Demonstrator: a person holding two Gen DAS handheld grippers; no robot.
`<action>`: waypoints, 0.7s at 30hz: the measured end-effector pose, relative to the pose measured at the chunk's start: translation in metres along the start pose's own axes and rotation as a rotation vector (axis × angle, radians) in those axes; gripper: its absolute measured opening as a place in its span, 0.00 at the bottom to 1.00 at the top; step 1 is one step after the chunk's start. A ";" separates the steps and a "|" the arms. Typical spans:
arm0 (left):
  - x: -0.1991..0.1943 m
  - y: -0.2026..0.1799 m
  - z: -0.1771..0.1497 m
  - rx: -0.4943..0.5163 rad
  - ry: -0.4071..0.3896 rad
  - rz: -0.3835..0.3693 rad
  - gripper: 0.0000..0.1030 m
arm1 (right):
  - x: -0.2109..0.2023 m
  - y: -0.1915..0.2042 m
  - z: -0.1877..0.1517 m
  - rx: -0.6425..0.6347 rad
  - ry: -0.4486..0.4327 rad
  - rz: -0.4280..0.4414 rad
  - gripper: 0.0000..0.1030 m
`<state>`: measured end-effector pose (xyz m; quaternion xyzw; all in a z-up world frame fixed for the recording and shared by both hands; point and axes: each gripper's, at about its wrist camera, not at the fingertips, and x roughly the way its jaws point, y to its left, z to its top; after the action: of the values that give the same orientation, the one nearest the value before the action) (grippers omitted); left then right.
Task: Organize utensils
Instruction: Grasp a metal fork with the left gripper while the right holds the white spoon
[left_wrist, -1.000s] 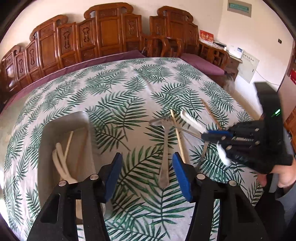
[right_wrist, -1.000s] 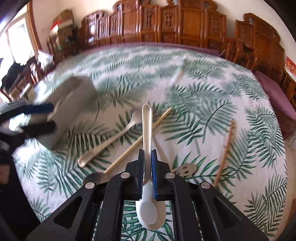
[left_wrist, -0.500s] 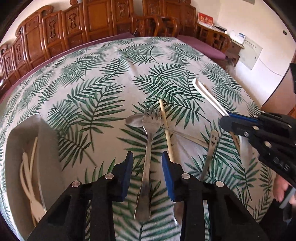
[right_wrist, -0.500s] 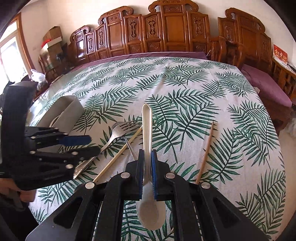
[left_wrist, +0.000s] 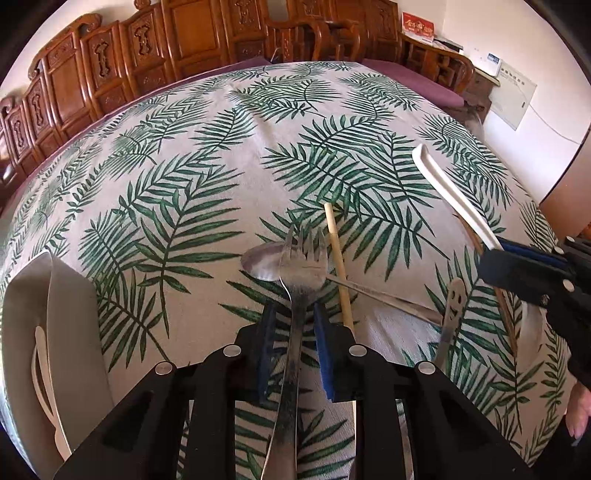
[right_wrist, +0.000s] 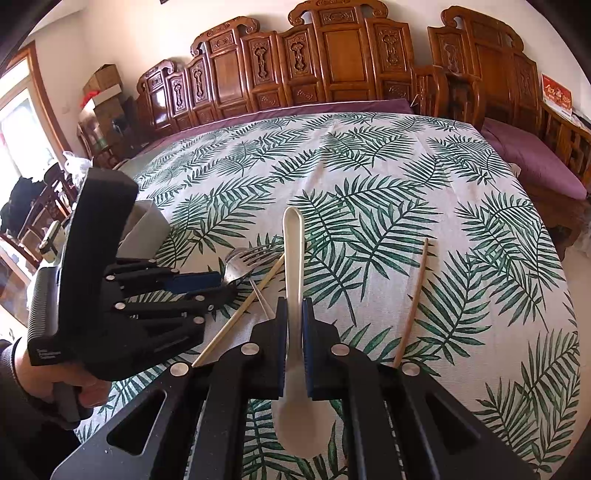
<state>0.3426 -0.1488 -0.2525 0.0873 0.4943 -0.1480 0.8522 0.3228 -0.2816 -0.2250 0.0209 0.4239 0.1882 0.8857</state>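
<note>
My left gripper (left_wrist: 293, 314) straddles the handle of a metal fork (left_wrist: 301, 266) lying on the leaf-print tablecloth; the jaws are nearly closed around it with a small gap each side. A metal spoon (left_wrist: 258, 260) lies under the fork's head. My right gripper (right_wrist: 294, 314) is shut on a white plastic spoon (right_wrist: 293, 251), held above the table, and the spoon also shows in the left wrist view (left_wrist: 454, 195). The left gripper also shows in the right wrist view (right_wrist: 207, 284).
A grey utensil tray (left_wrist: 70, 306) with white utensils sits at the left. A bamboo chopstick (left_wrist: 338, 258) lies right of the fork, a second chopstick (right_wrist: 415, 299) further right. A small smiley-handled utensil (left_wrist: 452, 310) lies nearby. Carved wooden chairs line the far edge.
My left gripper moved forward over the fork and its jaws narrowed around the handle. My right gripper kept the white spoon and rose slightly.
</note>
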 end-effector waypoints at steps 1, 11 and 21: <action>0.001 0.000 0.002 0.000 0.000 0.001 0.19 | 0.001 0.000 0.000 -0.001 0.002 0.000 0.09; 0.003 -0.001 0.004 0.014 -0.001 0.006 0.10 | 0.002 0.002 -0.002 -0.001 0.010 0.000 0.09; -0.038 0.006 -0.011 0.006 -0.068 0.002 0.08 | -0.002 0.013 -0.002 -0.017 -0.005 -0.007 0.09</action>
<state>0.3183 -0.1333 -0.2249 0.0852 0.4646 -0.1514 0.8683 0.3155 -0.2703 -0.2220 0.0122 0.4202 0.1888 0.8875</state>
